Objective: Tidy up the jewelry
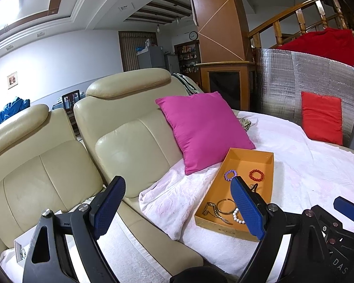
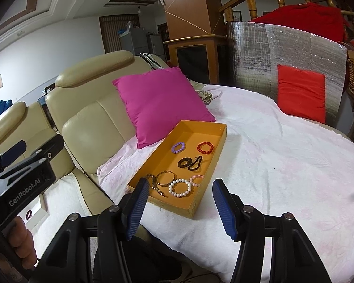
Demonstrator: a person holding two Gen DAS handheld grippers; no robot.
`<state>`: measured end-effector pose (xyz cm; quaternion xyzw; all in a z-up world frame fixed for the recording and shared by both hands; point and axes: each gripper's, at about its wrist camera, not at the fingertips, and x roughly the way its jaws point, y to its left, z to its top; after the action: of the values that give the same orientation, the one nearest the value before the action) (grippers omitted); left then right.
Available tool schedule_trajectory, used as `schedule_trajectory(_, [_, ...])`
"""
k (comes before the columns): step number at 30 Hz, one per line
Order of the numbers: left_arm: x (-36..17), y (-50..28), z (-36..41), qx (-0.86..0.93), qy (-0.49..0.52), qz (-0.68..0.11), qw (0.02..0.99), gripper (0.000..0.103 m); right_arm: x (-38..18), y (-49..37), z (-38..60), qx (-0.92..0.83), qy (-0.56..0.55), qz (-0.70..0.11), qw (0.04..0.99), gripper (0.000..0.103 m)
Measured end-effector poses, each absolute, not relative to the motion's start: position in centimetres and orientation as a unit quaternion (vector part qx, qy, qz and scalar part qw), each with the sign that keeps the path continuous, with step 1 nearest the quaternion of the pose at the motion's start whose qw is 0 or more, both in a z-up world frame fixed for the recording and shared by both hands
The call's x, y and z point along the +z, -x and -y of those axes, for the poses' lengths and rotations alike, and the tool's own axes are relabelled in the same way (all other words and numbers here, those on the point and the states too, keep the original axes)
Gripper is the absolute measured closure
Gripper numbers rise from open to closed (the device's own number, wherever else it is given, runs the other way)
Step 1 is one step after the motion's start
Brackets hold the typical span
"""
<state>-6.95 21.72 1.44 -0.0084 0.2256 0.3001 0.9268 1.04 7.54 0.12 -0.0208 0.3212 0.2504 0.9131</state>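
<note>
While the orange tray (image 2: 218,139) lies on the white-covered bed with its long axis running away from the cameras toward the pink cushion (image 2: 161,103), its near short end sits just ahead of the right claw (image 2: 180,208) — in the right wrist view that end falls between the two blue pads, a little left of centre. Inside it lie the bracelets: a white bead bracelet (image 2: 180,187) and a gold bangle (image 2: 165,178) at the near end, a dark hair tie (image 2: 190,162) in the middle, a purple bead bracelet (image 2: 178,147) and a red bead bracelet (image 2: 205,147) farther back. The right claw stands partly apart, holding and touching nothing, above the blanket and short of the tray. The left claw (image 1: 177,208) is spread wide and also empty; from its view the tray sits off to the right, partly behind its right-hand pad, so it looks less squarely lined up. A small white box (image 2: 35,212) with a dark ring in it rests on the sofa seat at the left, near the left hand. My judgement — the right claw is the better placed for the near-end pieces, reaching forward and down along the tray's length.
</note>
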Motion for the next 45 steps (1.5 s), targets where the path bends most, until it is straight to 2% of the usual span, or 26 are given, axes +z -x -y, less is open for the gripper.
schedule_trajectory(45, [-1.1, 3.5, -24.4, 0.315, 0.016, -0.259, 0.913, 0.012, -1.5, -5.8, -10.5, 0.243, 0.03, -0.338, 0.909, 0.043])
